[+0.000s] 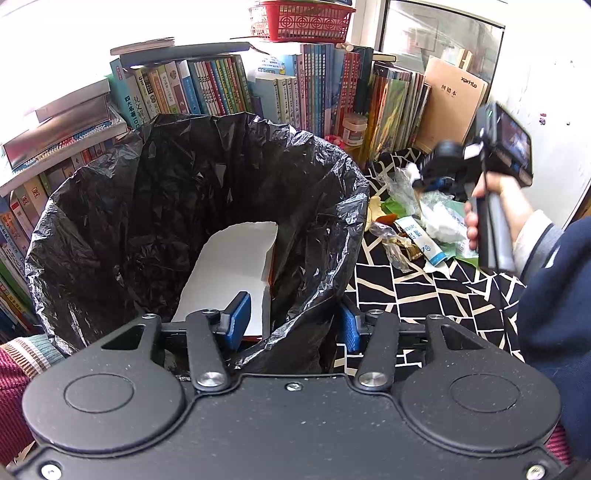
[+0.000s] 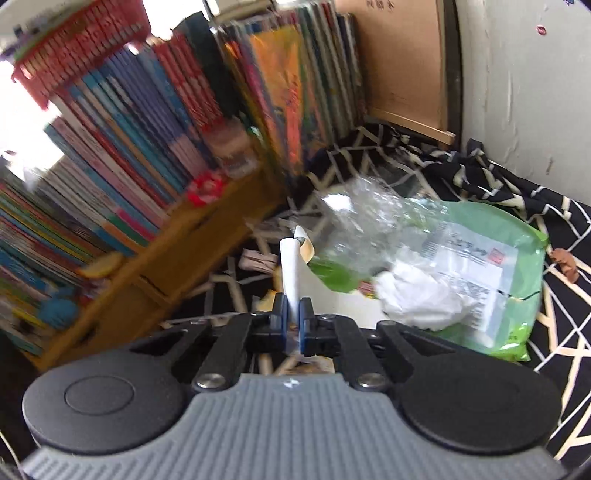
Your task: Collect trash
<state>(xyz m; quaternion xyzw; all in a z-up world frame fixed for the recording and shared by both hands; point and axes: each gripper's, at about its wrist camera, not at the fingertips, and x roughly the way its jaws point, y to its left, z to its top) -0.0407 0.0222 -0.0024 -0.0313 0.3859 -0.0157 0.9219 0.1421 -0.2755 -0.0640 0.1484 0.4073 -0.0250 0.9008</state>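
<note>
A bin lined with a black bag (image 1: pixel 177 192) fills the left wrist view, with a white cardboard piece (image 1: pixel 229 273) lying inside. My left gripper (image 1: pixel 293 323) straddles the bin's near rim, one blue pad inside and one outside, closed on the bagged rim. My right gripper (image 2: pixel 294 306) is shut on a white strip of paper (image 2: pixel 290 266) that sticks up between its pads, above the trash pile. On the patterned cloth lie a green packet (image 2: pixel 480 277), a crumpled tissue (image 2: pixel 417 295) and clear plastic (image 2: pixel 369 206). From the left wrist view, the right gripper (image 1: pixel 436 173) hovers over that pile (image 1: pixel 428 232).
Rows of books (image 1: pixel 221 88) stand behind the bin, with a red basket (image 1: pixel 301 20) on top. A brown notebook (image 1: pixel 452 99) leans in the corner by the white wall (image 2: pixel 524 92). A wooden shelf (image 2: pixel 184 251) edges the black-and-cream cloth (image 1: pixel 424 299). A person's sleeve (image 1: pixel 557 295) is at right.
</note>
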